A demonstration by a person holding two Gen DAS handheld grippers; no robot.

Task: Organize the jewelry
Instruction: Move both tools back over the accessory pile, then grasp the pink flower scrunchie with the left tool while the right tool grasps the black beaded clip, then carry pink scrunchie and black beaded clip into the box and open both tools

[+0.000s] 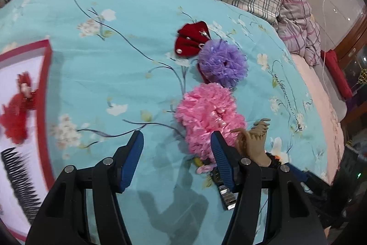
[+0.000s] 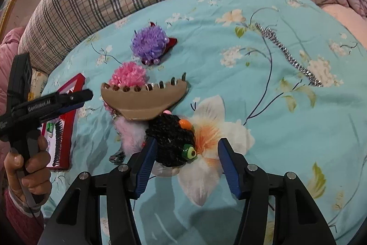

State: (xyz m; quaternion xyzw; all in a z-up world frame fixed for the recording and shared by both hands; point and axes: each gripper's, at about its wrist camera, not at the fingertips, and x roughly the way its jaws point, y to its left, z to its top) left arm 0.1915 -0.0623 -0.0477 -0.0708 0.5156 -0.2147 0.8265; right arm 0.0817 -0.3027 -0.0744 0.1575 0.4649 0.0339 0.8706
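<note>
Turquoise floral bedspread (image 1: 96, 75) carries the loose hair pieces. Left wrist view: left gripper (image 1: 176, 153) spread, nothing between its blue pads, bare cloth below. Pink frilly scrunchie (image 1: 208, 114) at 1 o'clock from the gripper, touching the right finger's outer side; purple scrunchie (image 1: 223, 63) just beyond it at 12 o'clock, overlapping a red velvet bow (image 1: 190, 40). Silver chain (image 1: 287, 102) lies at 2 o'clock, well apart. Red-rimmed box (image 1: 43, 88) at 9 o'clock holds a red hair flower (image 1: 16, 114) and a black comb (image 1: 20, 183). Right wrist view: right gripper (image 2: 185, 161) spread, not pinching; black knitted scrunchie (image 2: 170, 141) with orange and green beads lies between the pads, against the left one, clear of the right one. Tan claw clip (image 2: 143, 101) sits at 11 o'clock, just beyond the black scrunchie, apparently touching it. A hand (image 2: 27, 167) grips the left gripper's handle at 9 o'clock.
</note>
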